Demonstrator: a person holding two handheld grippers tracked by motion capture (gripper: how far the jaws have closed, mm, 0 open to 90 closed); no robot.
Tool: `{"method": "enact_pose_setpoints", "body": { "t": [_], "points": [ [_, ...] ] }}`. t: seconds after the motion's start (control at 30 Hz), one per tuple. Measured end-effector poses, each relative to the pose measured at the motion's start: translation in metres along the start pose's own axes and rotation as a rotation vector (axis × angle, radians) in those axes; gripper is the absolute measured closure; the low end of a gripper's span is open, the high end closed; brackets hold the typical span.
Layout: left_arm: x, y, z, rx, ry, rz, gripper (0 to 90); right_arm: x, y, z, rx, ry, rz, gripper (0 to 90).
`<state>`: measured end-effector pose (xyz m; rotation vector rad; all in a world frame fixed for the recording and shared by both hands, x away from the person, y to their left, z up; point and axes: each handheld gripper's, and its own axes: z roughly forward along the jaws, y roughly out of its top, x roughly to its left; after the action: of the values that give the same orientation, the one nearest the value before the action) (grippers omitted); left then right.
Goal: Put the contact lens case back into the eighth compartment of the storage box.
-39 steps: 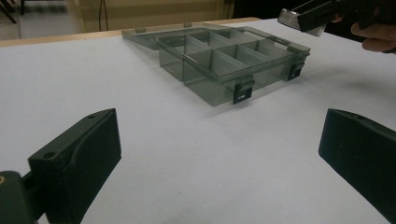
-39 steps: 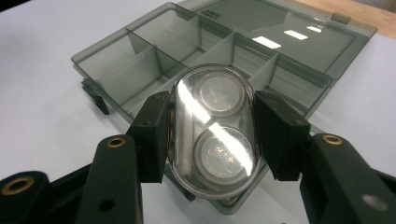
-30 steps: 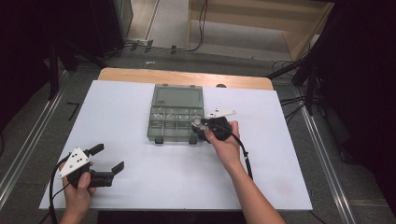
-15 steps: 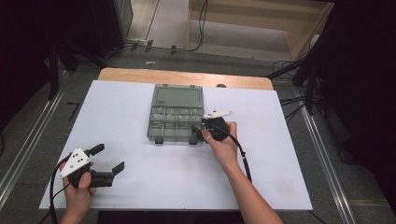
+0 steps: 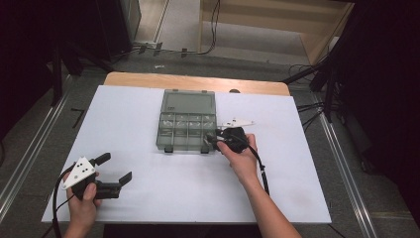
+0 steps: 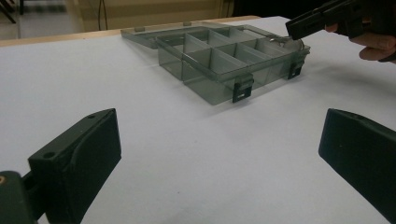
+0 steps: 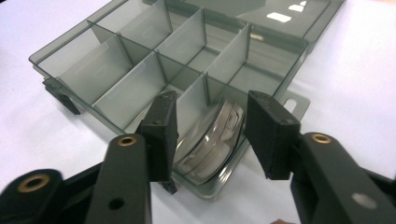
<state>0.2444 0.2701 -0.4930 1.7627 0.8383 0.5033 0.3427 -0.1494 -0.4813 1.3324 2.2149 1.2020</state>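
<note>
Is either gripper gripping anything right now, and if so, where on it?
Nothing is held. The right gripper straddles the round clear disc in the organizer box, pads apart from it; the left gripper is open.

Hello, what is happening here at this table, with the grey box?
A person holds a gripper in each hand. The right gripper is at the near right corner compartment of the open organizer box, its jaws either side of a round, clear disc-like piece leaning in there; they have just been closing, but the pads do not look pressed on it. The left gripper rests open on the white table, away from the box.
</note>
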Motion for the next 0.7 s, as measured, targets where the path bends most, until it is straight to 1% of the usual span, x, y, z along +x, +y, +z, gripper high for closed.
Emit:
{"method": "enact_pose_setpoints", "body": {
  "t": [0.03, 0.07, 0.13, 0.17, 0.2, 0.23, 0.4, 0.57, 0.7],
  "points": [
    [0.0000, 0.0000, 0.0001, 0.000, 0.000, 0.000, 0.0, -0.0006, -0.0009, -0.0009, -0.004, 0.019, 0.016, 57.2],
    [-0.0001, 0.0001, 0.0000, 0.004, 0.001, 0.001, 0.0, -0.0010, -0.0019, -0.0013, -0.011, 0.025, 0.021, 61.3],
    [-0.0002, 0.0001, 0.0001, 0.004, 0.002, 0.002, 0.0, -0.0003, -0.0039, -0.0020, -0.008, 0.000, 0.015, 69.5],
    [-0.0003, 0.0001, 0.0001, 0.004, 0.002, 0.000, 0.0, -0.0004, -0.0044, -0.0024, -0.008, -0.007, 0.012, 71.7],
    [-0.0002, 0.0001, 0.0001, 0.005, 0.002, 0.002, 0.0, -0.0009, -0.0050, -0.0031, -0.014, 0.003, 0.015, 75.7],
    [-0.0003, 0.0001, 0.0001, 0.004, 0.003, 0.000, 0.0, -0.0010, -0.0054, -0.0032, -0.012, 0.003, 0.013, 77.5],
    [-0.0005, 0.0000, 0.0005, 0.006, 0.001, 0.003, 0.0, 0.0032, -0.0068, -0.0032, -0.013, -0.025, -0.005, 77.8],
    [-0.0009, 0.0001, 0.0009, 0.008, 0.002, 0.004, 0.0, 0.0072, -0.0059, -0.0021, 0.001, -0.057, -0.029, 77.0],
    [-0.0008, 0.0004, 0.0012, 0.009, 0.002, 0.005, 0.0, 0.0080, -0.0052, -0.0006, 0.007, -0.067, -0.037, 76.6]
  ]
}}
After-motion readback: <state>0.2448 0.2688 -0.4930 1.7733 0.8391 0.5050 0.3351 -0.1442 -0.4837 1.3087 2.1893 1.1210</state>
